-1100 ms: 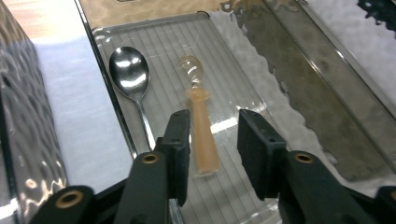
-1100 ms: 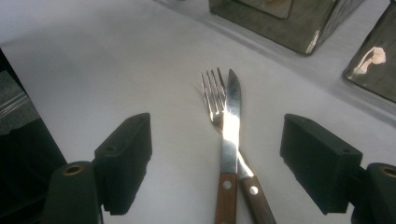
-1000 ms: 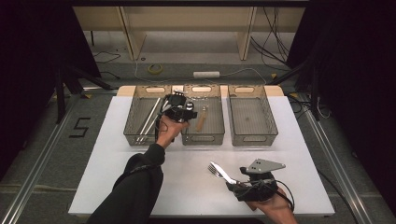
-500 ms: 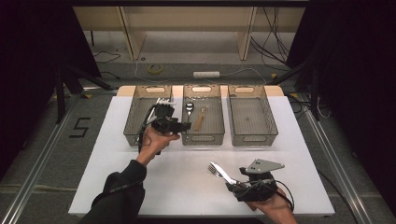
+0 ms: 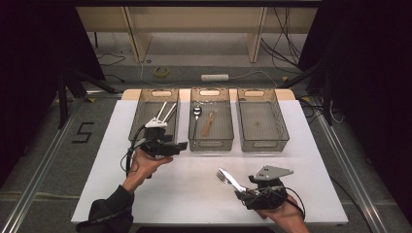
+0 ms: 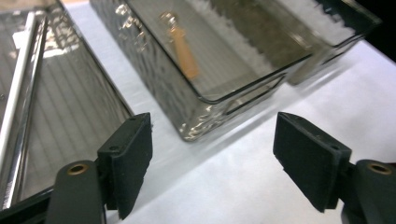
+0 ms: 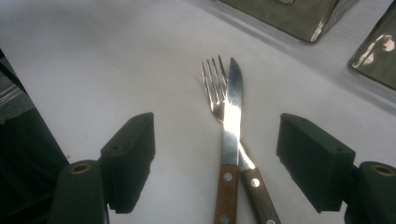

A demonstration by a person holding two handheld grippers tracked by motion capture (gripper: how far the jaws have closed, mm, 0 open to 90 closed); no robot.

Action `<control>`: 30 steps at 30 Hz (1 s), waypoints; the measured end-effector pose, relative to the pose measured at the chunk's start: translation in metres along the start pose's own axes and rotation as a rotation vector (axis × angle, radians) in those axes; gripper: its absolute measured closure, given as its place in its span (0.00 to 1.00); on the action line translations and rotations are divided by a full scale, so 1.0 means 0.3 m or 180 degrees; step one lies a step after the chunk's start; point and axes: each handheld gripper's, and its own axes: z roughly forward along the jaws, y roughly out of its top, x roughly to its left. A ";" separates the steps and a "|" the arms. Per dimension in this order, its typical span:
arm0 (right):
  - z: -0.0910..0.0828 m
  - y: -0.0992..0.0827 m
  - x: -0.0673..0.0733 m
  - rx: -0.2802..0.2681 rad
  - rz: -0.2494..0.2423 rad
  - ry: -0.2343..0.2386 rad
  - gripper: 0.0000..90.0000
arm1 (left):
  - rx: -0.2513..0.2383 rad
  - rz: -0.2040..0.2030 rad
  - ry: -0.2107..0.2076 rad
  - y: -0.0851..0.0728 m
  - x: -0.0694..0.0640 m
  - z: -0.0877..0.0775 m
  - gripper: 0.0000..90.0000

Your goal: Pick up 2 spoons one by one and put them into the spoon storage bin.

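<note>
You have 3 clear ribbed plastic bins in a row at 12 o'clock: the left bin holds 2 long white-handled pieces, the middle bin holds 1 metal spoon and 1 small wooden-handled utensil. At 5 o'clock lie 1 wooden-handled steel fork and 1 wooden-handled serrated knife, crossed.

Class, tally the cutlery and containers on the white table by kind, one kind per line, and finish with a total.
Bins: 3
Chopsticks: 2
Spoons: 1
Small wooden-handled utensil in the middle bin, kind unclear: 1
Forks: 1
Knives: 1
Total: 9
</note>
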 end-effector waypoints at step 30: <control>0.019 0.022 -0.026 0.0831 0.0022 -0.0014 0.33 | -0.0397 0.0310 -0.0109 -0.174 -0.025 -0.180 0.24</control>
